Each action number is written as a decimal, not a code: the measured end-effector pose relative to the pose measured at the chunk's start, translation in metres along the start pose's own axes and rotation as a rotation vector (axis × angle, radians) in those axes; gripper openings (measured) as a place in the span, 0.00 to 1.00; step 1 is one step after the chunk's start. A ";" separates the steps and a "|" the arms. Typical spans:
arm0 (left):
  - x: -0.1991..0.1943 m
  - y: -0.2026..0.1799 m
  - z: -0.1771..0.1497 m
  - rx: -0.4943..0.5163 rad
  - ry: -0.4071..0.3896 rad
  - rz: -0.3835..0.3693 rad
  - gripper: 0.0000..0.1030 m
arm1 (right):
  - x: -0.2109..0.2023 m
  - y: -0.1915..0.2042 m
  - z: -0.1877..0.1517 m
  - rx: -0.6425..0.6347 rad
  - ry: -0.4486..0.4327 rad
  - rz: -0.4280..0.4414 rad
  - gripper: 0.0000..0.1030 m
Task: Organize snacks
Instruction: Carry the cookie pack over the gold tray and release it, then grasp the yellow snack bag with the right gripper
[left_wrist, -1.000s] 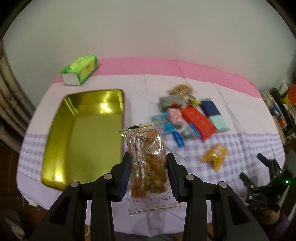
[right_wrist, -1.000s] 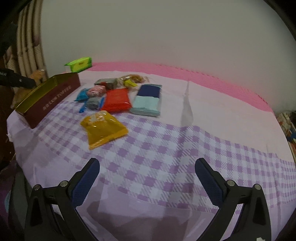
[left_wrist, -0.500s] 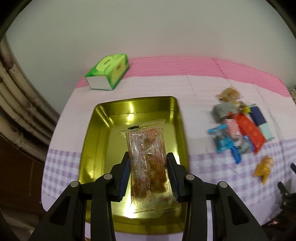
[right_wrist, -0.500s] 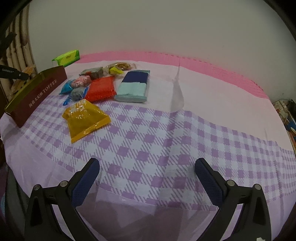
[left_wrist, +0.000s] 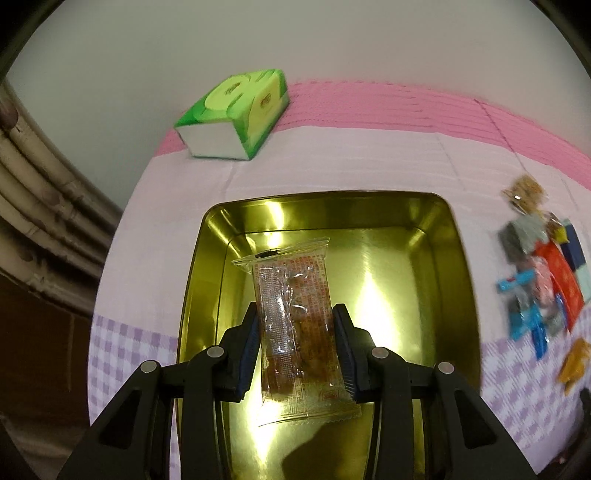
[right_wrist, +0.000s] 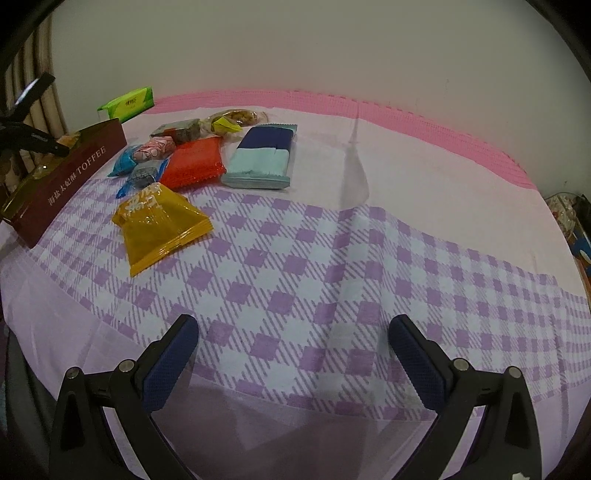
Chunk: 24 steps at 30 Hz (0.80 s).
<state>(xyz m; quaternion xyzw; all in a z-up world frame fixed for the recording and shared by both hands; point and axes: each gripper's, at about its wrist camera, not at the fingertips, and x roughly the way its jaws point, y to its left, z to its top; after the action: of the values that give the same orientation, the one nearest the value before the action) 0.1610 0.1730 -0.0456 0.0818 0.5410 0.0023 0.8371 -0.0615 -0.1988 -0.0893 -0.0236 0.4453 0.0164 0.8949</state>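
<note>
While the left gripper (left_wrist: 295, 345) pinches a clear snack packet (left_wrist: 295, 325) between its blue pads, the packet hangs above the gold tin (left_wrist: 436, 295) at frame centre. Right of the tin lies the snack pile (left_wrist: 539, 280); a green tissue pack (left_wrist: 236, 118) sits upper left. Over the checked tabletop (right_wrist: 332, 266), the right gripper (right_wrist: 293, 354) gapes wide, holding nothing, with a yellow bag (right_wrist: 159, 225) at left.

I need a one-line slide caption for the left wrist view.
Left gripper holds a clear snack packet above the gold tin; green tissue box behind.
</note>
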 end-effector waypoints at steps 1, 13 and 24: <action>0.005 0.002 0.003 -0.003 0.011 -0.004 0.38 | 0.000 -0.001 0.000 0.003 0.003 0.003 0.99; 0.034 0.006 0.019 0.006 0.038 0.066 0.46 | 0.001 -0.005 0.000 0.021 0.016 0.020 0.99; -0.051 0.012 -0.015 -0.118 -0.105 -0.045 0.69 | -0.028 0.025 0.023 -0.132 -0.080 0.149 0.99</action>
<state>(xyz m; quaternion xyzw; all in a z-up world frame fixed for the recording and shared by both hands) 0.1274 0.1820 -0.0041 0.0202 0.4969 0.0113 0.8675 -0.0613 -0.1727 -0.0533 -0.0485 0.4076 0.1133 0.9048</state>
